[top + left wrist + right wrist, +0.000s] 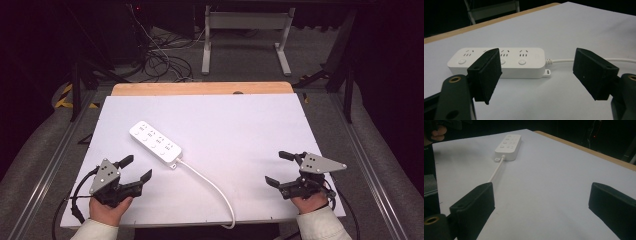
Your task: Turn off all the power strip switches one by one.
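- Looking from above, I rest my left gripper point(136, 168) and right gripper point(279, 168) released, flanking the power strip point(155, 144) left of center.
- My left gripper view frames that strip, ready for reaching.
- My right gripper view follows its cord point(496, 171) far-left.

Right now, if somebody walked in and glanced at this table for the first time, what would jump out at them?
Most likely the white power strip, lying at a slant left of centre on the pale table, with its white cable curling to the near edge. Next, the two black tools at the near corners: the left hand-held gripper open and aimed at the strip, the right hand-held gripper open over bare table.
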A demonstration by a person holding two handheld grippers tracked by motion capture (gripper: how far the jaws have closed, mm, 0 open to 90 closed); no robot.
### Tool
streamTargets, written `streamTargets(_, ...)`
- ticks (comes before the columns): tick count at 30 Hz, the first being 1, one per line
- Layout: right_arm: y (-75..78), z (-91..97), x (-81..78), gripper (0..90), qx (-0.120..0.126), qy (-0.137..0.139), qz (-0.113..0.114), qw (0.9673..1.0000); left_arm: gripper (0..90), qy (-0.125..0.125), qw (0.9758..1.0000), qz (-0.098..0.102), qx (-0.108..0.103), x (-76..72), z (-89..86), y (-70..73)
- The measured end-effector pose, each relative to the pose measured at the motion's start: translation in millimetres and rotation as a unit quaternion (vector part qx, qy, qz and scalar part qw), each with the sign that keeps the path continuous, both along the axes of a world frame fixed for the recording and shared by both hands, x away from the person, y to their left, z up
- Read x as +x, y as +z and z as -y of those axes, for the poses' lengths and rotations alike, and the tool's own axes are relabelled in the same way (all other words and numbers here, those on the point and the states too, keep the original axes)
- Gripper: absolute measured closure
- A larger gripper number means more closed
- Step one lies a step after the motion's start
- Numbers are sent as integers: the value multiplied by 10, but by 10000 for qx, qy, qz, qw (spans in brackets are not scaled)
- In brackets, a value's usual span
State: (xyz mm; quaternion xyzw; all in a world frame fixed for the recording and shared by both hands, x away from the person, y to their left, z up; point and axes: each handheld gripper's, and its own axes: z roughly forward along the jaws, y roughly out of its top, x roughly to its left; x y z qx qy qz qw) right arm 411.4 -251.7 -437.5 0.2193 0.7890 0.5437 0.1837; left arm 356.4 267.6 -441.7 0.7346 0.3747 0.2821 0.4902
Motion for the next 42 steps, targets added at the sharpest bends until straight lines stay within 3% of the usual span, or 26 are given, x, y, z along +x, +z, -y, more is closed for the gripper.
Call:
streamTargets(3,-2,-6,-5,74,-12,6,-8,10000,238,0,10000,-12,-11,1,-9,4)
streamTargets(10,-7,-7,-1,77,-23,26,-19,10000,241,-87,9992,-197,-327,9,-27,29)
streamTargets(16,-6,-9,-5,79,-34,30,-16,10000,249,-47,10000,-64,-1,-8,1,41)
streamTargets(22,-10,-16,-4,81,-41,47,-19,10000,304,-86,9997,-228,-91,13,-11,76)
streamTargets(29,-15,-26,1,82,-57,67,-50,9999,414,-106,9995,-297,81,62,33,183)
streamTargets(37,-20,-34,2,83,-80,79,-67,9999,423,-130,9991,-313,262,182,80,281)
streamTargets(42,-22,-36,3,83,-82,85,-76,9999,423,-227,9986,-404,241,286,134,330)
